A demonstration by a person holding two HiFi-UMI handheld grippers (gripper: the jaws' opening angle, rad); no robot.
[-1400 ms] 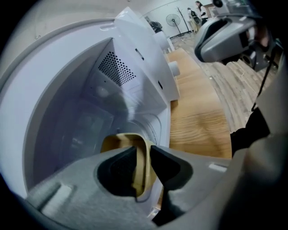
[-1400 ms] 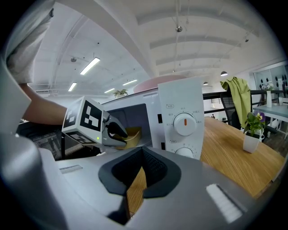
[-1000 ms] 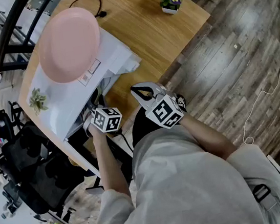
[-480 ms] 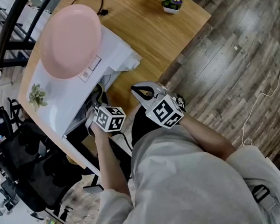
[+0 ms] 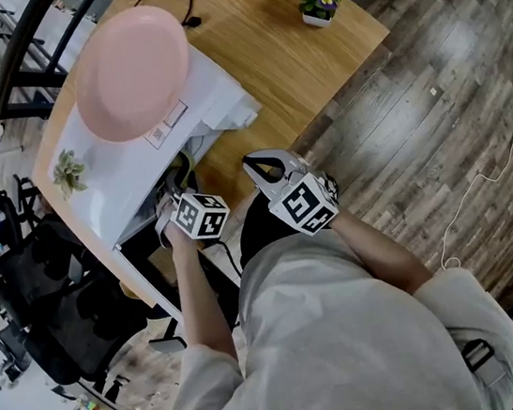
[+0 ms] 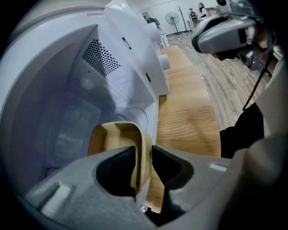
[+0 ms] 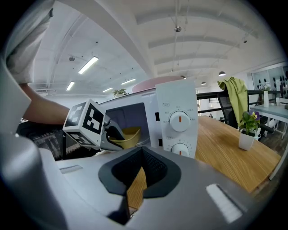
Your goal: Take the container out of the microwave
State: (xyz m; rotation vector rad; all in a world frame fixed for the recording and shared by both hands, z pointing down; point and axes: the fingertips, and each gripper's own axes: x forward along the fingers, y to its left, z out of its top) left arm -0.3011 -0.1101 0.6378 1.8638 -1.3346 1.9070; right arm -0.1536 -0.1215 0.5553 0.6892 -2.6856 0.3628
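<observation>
The tan container [image 6: 117,139] sits at the mouth of the white microwave [image 5: 214,101], and it also shows in the right gripper view [image 7: 126,134]. My left gripper [image 6: 144,155] reaches steeply down into the cavity. The container's near wall stands between its pads, which press on it while the jaws are opening. From the head view the left gripper [image 5: 176,187] is at the microwave's open front. My right gripper [image 5: 255,163] hovers to the right of it above the table's edge, shut [image 7: 143,155] and holding nothing.
A pink plate [image 5: 132,73] lies on top of the microwave beside a small plant [image 5: 67,174]. The open door [image 5: 146,262] hangs out at the left. A potted flower [image 5: 313,0] stands on the wooden table [image 5: 263,47]. A black chair [image 5: 53,304] is left of the table.
</observation>
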